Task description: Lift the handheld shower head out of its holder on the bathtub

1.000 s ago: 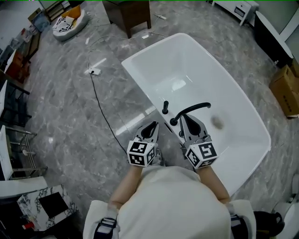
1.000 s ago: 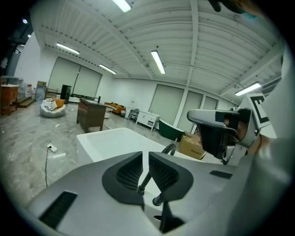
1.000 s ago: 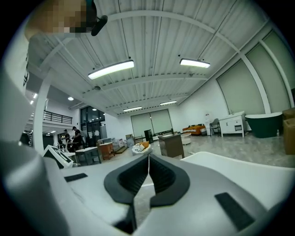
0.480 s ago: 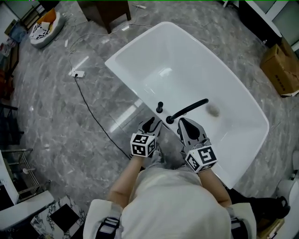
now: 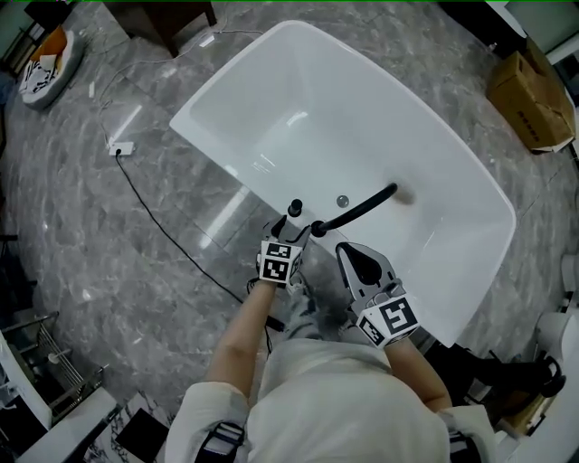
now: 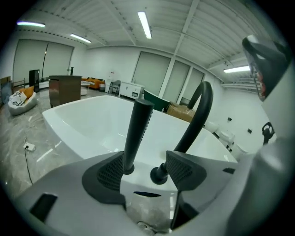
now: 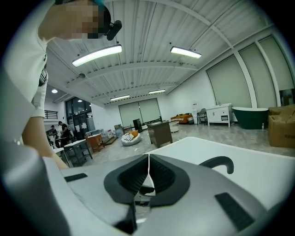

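Note:
A slim black handheld shower head point(image 5: 295, 209) stands upright in its holder on the near rim of the white bathtub point(image 5: 271, 72). Beside it a black faucet spout point(image 5: 359, 209) curves over the basin. My left gripper point(image 5: 290, 230) reaches the shower head, and its jaws are opening. In the left gripper view the shower head point(image 6: 137, 131) rises between the jaws, close to the left pad point(image 6: 113, 173), with the left gripper point(image 6: 145, 169) not clamped on it. The faucet base point(image 6: 159, 174) sits by the right pad. My right gripper point(image 5: 355, 259) hangs nearer me, and in its own view the right gripper point(image 7: 148, 177) is shut and empty.
A power strip point(image 5: 120, 147) with a black cable lies on the grey marble floor to the left. A cardboard box point(image 5: 531, 89) stands at the far right. A dark wooden cabinet point(image 5: 163, 16) sits beyond the tub. A small knob point(image 5: 342, 201) is on the rim.
My left gripper has moved forward and down to the shower head, and its jaws have spread apart. The right gripper has sunk slightly. The tub now sits closer under the head camera.

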### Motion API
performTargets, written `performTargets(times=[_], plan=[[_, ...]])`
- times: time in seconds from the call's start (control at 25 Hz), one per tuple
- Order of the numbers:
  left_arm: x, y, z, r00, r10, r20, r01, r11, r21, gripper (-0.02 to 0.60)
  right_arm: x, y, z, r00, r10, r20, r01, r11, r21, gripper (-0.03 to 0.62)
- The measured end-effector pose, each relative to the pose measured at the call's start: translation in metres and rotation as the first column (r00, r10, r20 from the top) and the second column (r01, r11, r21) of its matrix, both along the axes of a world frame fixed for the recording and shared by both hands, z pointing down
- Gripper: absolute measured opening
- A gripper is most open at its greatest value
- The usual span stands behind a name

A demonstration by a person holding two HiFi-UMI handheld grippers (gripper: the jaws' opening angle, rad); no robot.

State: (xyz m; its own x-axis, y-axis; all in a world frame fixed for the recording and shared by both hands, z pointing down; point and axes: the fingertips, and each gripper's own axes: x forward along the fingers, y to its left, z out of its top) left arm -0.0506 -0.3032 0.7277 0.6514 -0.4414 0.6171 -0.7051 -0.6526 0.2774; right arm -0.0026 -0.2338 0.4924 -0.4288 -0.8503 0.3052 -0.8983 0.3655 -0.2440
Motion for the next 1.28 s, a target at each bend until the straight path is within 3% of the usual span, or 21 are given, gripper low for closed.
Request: performTargets(times=[0.32,0.6,0.72,0.96,1.28], plan=[[0.008,-0.022,0.044,0.996,0.046,0.072,-0.046,0.999,0.001,0.265,0.007,0.001,0.027,1.0,0.023,-0.019,-0.024,0.997,-0.071,0.021],[0.011,-0.042,0.059,0.994,0.027,0.108,-0.03,0.999,0.022,0.239,0.008,0.004,0.047,0.999,0.042,-0.017,-0.044,0.991,-0.128,0.021],[0.013,-0.047,0.06,0.992,0.026,0.126,-0.032,0.998,0.049,0.152,0.011,0.004,0.05,0.998,0.056,-0.018,-0.058,0.99,-0.132,0.021],[0.009,-0.045,0.057,0.989,0.032,0.142,-0.043,0.996,0.073,0.141,0.012,0.002,0.048,0.998,0.06,-0.019,-0.062,0.99,-0.123,0.021],[0.007,-0.031,0.028,0.994,0.003,0.113,-0.016,0.994,0.112,0.141,0.001,0.005,0.039,1.0,-0.005,-0.012,0.004,0.995,-0.098,0.021]])
